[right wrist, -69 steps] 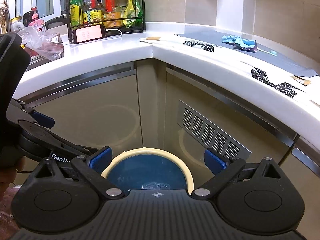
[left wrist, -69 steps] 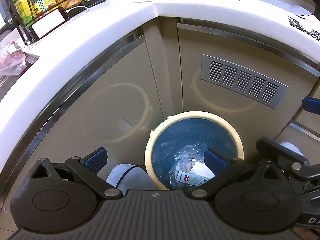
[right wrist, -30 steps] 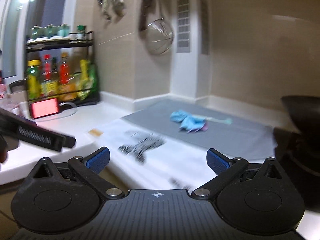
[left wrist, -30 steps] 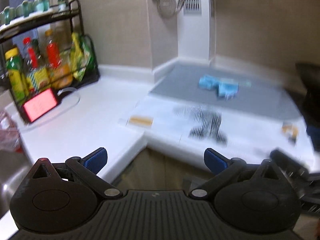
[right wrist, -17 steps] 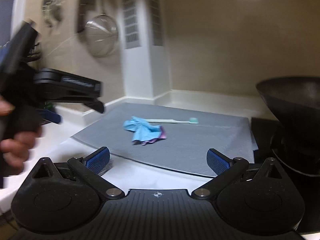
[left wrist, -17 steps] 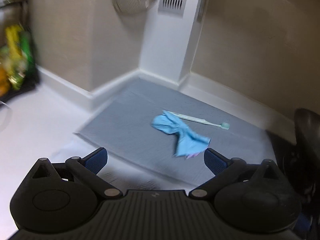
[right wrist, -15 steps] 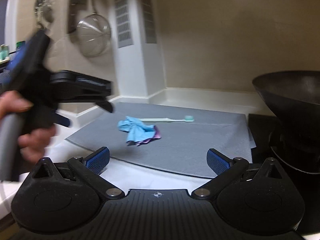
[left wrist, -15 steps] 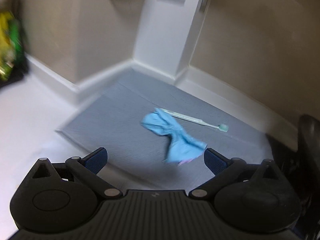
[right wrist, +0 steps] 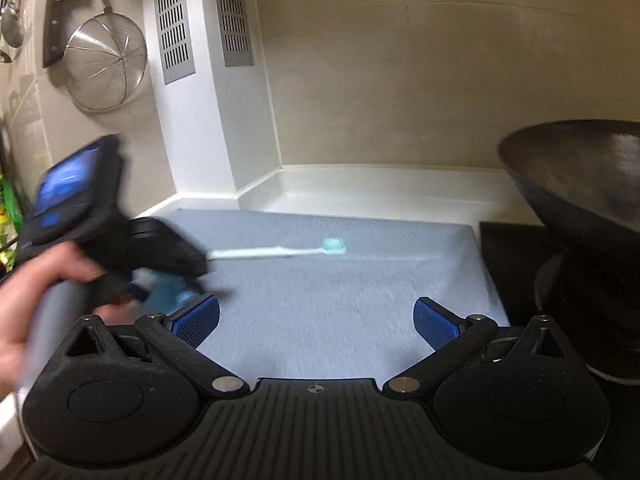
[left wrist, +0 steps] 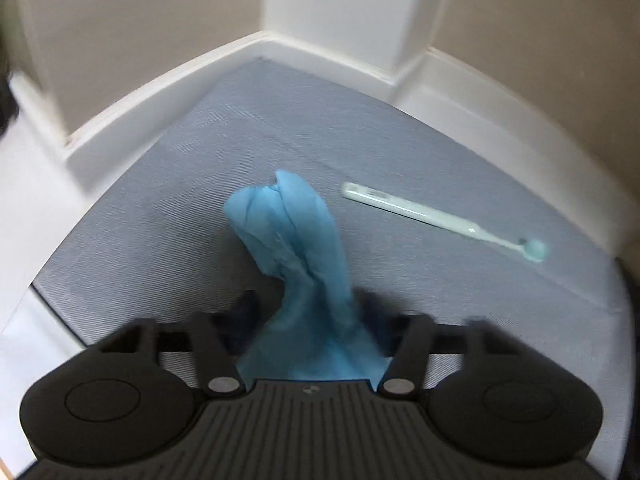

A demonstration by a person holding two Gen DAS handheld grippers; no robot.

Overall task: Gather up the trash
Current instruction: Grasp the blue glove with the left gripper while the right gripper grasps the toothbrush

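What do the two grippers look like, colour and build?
Both are matte black plastic: ribbed centre plate, two round side discs, silver pivot screws. The right gripper has ridged blue pads. The left gripper is blurred; its body carries a blue screen.

Readable text: none in either view.
Left gripper's blue screen (right wrist: 66, 184): lit, but too blurred to read.
Toothbrush handle (left wrist: 404, 206): faint marks only, not legible.
Right gripper body (right wrist: 316, 390): a small crosshair emblem, no letters.
Left gripper body (left wrist: 308, 391): a small round emblem, unreadable.
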